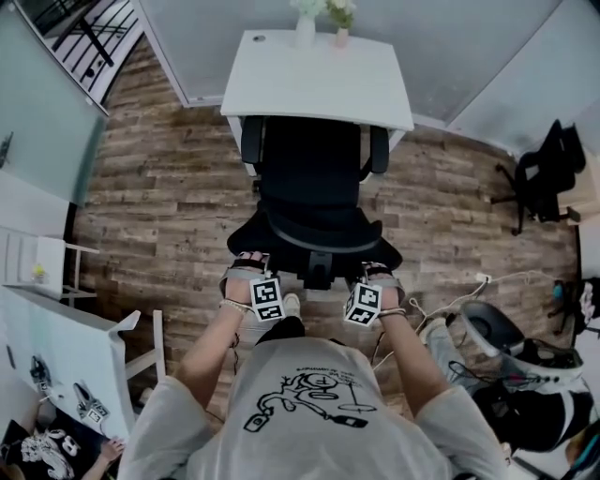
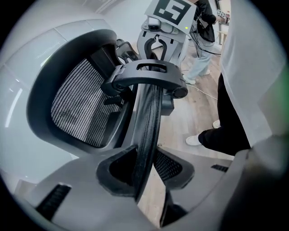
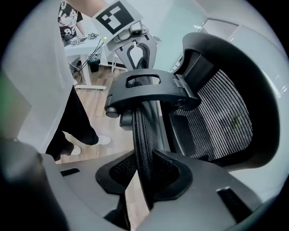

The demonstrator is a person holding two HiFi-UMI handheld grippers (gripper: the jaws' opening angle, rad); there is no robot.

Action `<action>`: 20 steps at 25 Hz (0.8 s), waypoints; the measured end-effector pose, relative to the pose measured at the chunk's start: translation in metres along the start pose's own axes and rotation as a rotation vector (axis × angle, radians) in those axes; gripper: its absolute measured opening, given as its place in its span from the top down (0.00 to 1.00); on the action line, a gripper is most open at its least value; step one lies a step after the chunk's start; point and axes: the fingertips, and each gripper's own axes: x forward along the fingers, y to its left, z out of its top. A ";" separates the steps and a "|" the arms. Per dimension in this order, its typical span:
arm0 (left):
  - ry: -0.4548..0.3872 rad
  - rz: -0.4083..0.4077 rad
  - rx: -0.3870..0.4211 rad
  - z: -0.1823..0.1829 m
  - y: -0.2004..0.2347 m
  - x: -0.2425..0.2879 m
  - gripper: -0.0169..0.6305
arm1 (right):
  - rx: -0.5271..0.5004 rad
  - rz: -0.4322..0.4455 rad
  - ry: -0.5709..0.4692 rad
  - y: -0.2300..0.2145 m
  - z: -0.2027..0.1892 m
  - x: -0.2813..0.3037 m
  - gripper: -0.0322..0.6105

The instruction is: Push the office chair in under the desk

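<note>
From the head view, the office chair [image 1: 314, 187] stands on the wooden floor [image 1: 159, 197] facing the white desk [image 1: 319, 80]. Its armrests reach the desk's near edge and its back is turned toward me. Two small vases [image 1: 323, 26] sit at the desk's far edge. My left gripper [image 1: 248, 261] and my right gripper [image 1: 377, 272] sit at the near rim of the chair's back, one at each side of the middle post, with both marker cubes facing up. A second black chair [image 1: 544, 173] stands well apart at the far right, and another white desk [image 1: 56, 347] fills the near left. In the left gripper view, my left gripper [image 2: 146, 169] has its jaws part-way closed on the dark rim of the chair's back, which runs straight up between the pads. The mesh panel [image 2: 83, 103] curves away on the left, a black bracket [image 2: 149, 76] crosses the rim farther along, and my right gripper [image 2: 165, 27] shows beyond it. My own dark trouser leg and white shoe [image 2: 198, 140] are on the right. In the right gripper view, my right gripper [image 3: 144, 173] holds the same rim between its jaws at a middling width. The mesh [image 3: 221, 122] lies to the right, the bracket [image 3: 144, 90] lies ahead, and my left gripper [image 3: 131, 36] is on the far side.
</note>
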 end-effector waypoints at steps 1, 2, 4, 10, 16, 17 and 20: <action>-0.001 0.000 0.001 -0.002 0.004 0.002 0.79 | 0.002 -0.001 0.001 -0.003 0.001 0.002 0.76; -0.002 0.002 0.003 -0.003 0.008 0.003 0.79 | 0.005 0.001 0.002 -0.006 0.003 0.005 0.76; -0.006 0.004 0.006 -0.003 0.014 0.007 0.79 | 0.009 0.001 0.004 -0.012 0.004 0.008 0.76; -0.012 0.014 0.014 -0.005 0.036 0.015 0.79 | 0.010 -0.012 0.008 -0.034 0.007 0.015 0.76; -0.015 0.022 0.012 -0.006 0.056 0.025 0.78 | 0.017 -0.022 0.013 -0.054 0.007 0.024 0.76; -0.016 0.023 0.010 -0.006 0.059 0.027 0.78 | 0.018 -0.021 0.014 -0.057 0.007 0.026 0.76; -0.020 0.022 0.012 -0.005 0.067 0.030 0.78 | 0.019 -0.021 0.015 -0.066 0.006 0.029 0.76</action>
